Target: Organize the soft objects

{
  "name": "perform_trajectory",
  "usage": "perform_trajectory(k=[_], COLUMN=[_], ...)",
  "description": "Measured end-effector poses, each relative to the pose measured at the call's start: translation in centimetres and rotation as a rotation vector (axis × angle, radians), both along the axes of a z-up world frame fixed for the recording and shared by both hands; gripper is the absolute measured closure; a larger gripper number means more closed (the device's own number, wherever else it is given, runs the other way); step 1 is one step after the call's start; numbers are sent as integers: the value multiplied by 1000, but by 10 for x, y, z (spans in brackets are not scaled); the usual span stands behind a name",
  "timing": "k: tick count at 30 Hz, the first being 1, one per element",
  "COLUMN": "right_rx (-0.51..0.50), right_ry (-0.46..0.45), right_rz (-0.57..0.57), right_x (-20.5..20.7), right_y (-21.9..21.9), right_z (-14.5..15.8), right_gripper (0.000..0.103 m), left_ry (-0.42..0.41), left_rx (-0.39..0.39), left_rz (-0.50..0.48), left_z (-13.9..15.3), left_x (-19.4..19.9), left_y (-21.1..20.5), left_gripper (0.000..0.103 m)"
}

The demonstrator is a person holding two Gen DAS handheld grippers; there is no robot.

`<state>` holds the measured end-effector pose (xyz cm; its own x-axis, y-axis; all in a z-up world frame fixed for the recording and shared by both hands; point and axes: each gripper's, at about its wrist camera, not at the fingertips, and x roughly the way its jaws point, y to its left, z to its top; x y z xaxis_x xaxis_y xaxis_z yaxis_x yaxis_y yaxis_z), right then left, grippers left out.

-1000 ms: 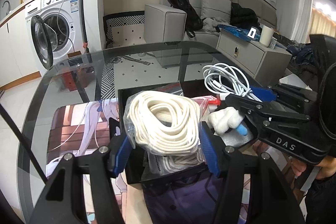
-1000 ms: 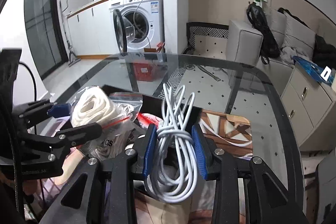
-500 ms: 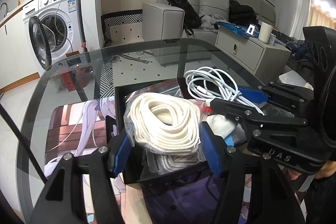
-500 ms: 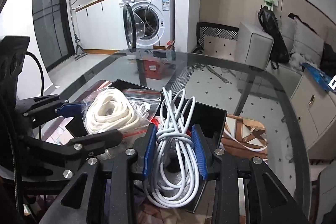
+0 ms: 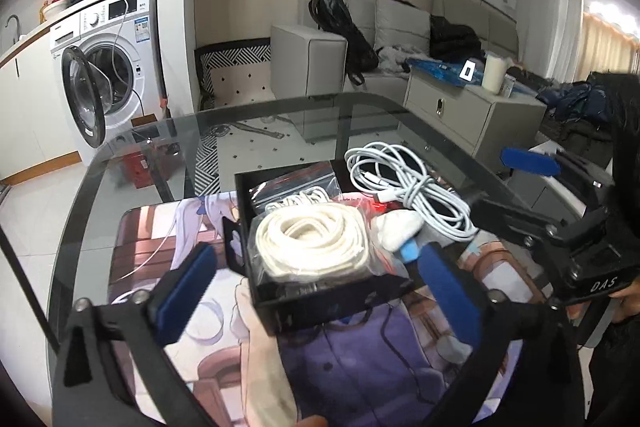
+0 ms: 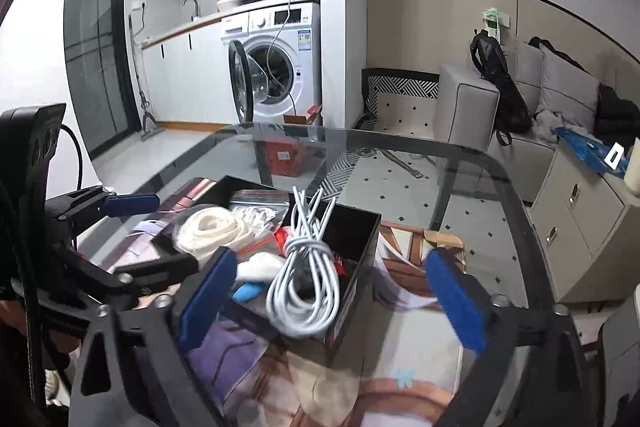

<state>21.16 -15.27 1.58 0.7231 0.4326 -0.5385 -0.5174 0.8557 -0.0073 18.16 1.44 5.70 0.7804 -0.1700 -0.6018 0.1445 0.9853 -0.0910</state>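
Observation:
A black open box (image 5: 320, 301) (image 6: 362, 227) sits on a printed mat on the glass table. In it lie a bagged coil of white rope (image 5: 312, 243) (image 6: 210, 229), a bundle of white cable (image 5: 408, 187) (image 6: 308, 279), a white and blue soft item (image 5: 400, 231) (image 6: 252, 277) and a zip bag (image 5: 296, 189). My left gripper (image 5: 316, 289) is open and empty, just in front of the box. My right gripper (image 6: 332, 295) is open and empty, its jaws wide around the cable bundle without touching it.
The printed mat (image 5: 360, 359) (image 6: 400, 367) covers the near part of the glass table (image 5: 280, 119). Beyond the table stand a washing machine with its door open (image 5: 104, 67), a grey stool (image 5: 308, 55) and a drawer cabinet (image 5: 472, 115).
Both grippers have opened and drawn back. The rope coil and the cable bundle, held before, now lie in the black box.

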Motion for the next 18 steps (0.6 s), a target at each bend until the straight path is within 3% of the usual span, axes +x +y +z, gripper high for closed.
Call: perform_trajectory(k=[8,18], right_rx=[10,58], right_ry=[-39,-69], right_rz=[19,25], right_x=[-45,-75], right_y=[-5,-2], right_z=[-4,-15], right_gripper=[0,0], left_ry=[-42,-46], left_rx=[2,35], left_rz=[102,196], left_z=[3,-17], left_x=[-34,-56], left_y=[16,20], left_gripper=[0,0])
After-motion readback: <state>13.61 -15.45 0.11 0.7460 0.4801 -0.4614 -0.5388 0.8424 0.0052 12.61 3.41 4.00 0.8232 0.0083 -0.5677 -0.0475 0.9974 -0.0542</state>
